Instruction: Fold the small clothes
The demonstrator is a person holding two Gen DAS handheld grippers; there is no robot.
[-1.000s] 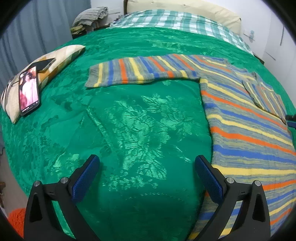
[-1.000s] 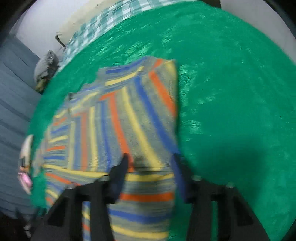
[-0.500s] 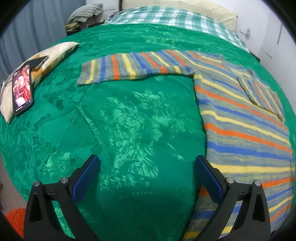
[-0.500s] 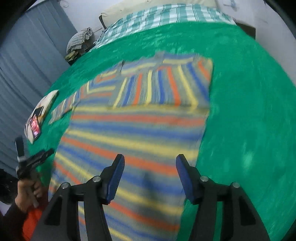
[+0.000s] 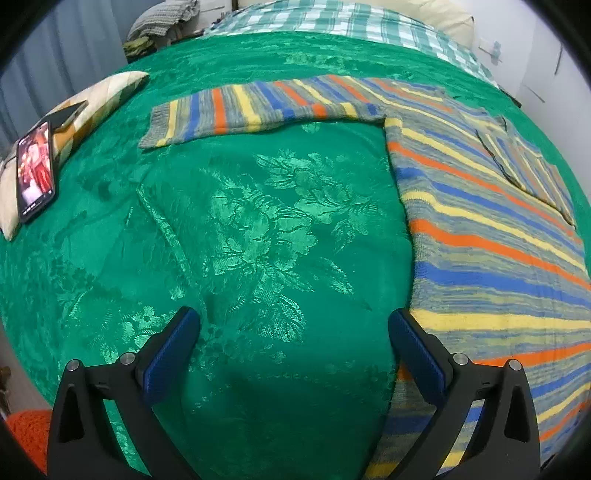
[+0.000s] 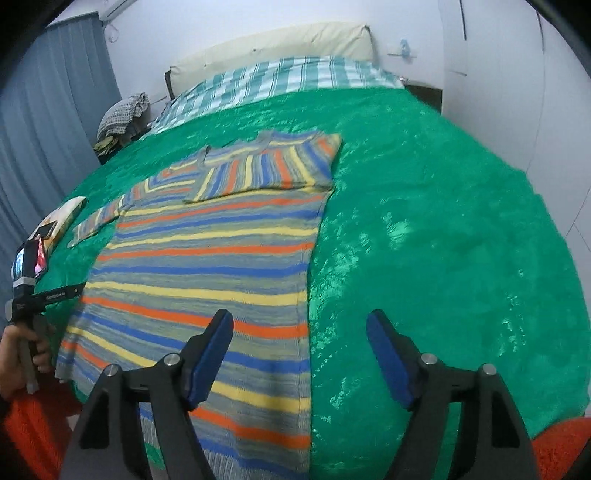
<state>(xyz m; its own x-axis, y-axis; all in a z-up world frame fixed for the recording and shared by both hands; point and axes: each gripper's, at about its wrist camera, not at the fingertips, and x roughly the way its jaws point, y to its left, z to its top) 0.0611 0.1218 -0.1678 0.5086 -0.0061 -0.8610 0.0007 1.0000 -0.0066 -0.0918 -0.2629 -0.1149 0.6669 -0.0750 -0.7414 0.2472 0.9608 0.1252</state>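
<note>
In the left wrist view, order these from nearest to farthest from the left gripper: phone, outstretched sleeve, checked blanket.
1. phone, far left, on a cushion.
2. outstretched sleeve, ahead, flat on the green cover.
3. checked blanket, at the head of the bed.

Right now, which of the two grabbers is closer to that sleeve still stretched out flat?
Left. The left gripper hangs open over bare bedspread facing the outstretched sleeve; the right gripper, also open, is at the sweater's opposite edge.

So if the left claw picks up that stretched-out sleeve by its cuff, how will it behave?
The sleeve will probably go limp and drape, since the knit lies flat and follows the bedspread. It likely drags the sweater body, being attached at the shoulder. The ribbed cuff looks thick enough to pinch without slipping.
</note>
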